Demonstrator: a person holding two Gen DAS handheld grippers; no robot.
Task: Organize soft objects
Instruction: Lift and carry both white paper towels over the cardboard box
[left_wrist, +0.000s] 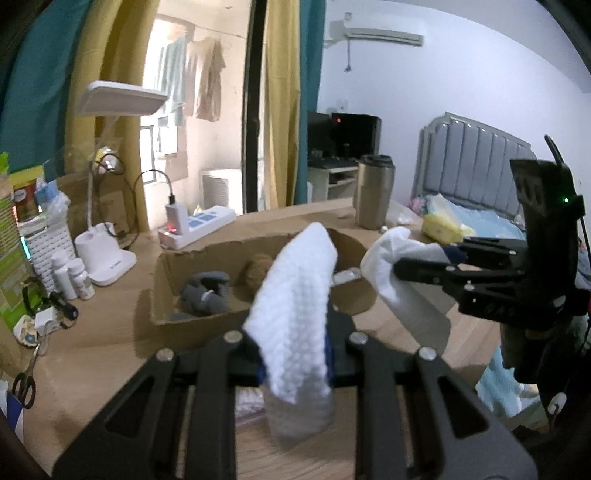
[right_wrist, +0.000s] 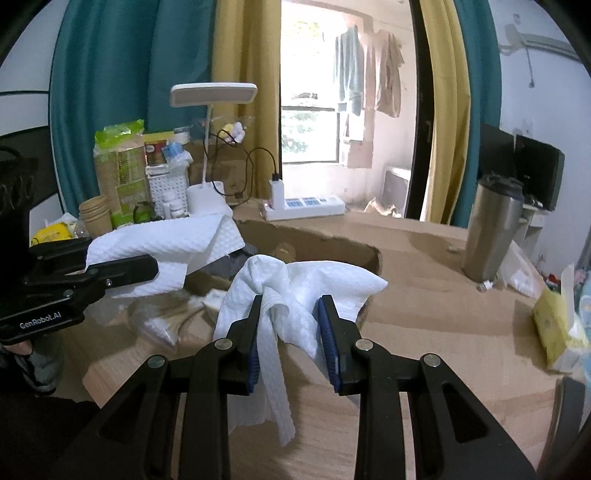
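A white textured cloth (left_wrist: 295, 302) is stretched between both grippers above the table. My left gripper (left_wrist: 293, 354) is shut on one end of it; it also shows in the right wrist view (right_wrist: 147, 269). In the right wrist view the cloth's other end (right_wrist: 295, 291) drapes over the right gripper (right_wrist: 291, 325), whose jaws stand apart with cloth between them. In the left wrist view the right gripper (left_wrist: 402, 269) touches that bunched end. An open cardboard box (left_wrist: 166, 266) behind holds a grey soft item (left_wrist: 207, 291) and a brown soft item (left_wrist: 256, 275).
A steel tumbler (left_wrist: 373, 192), a power strip (left_wrist: 199, 225), a white desk lamp (left_wrist: 107, 254), small white bottles (left_wrist: 72, 277) and scissors (left_wrist: 26, 384) stand on the table (left_wrist: 92, 369). A yellow tissue pack (right_wrist: 554, 325) lies at the right. A bed (left_wrist: 480, 173) stands behind.
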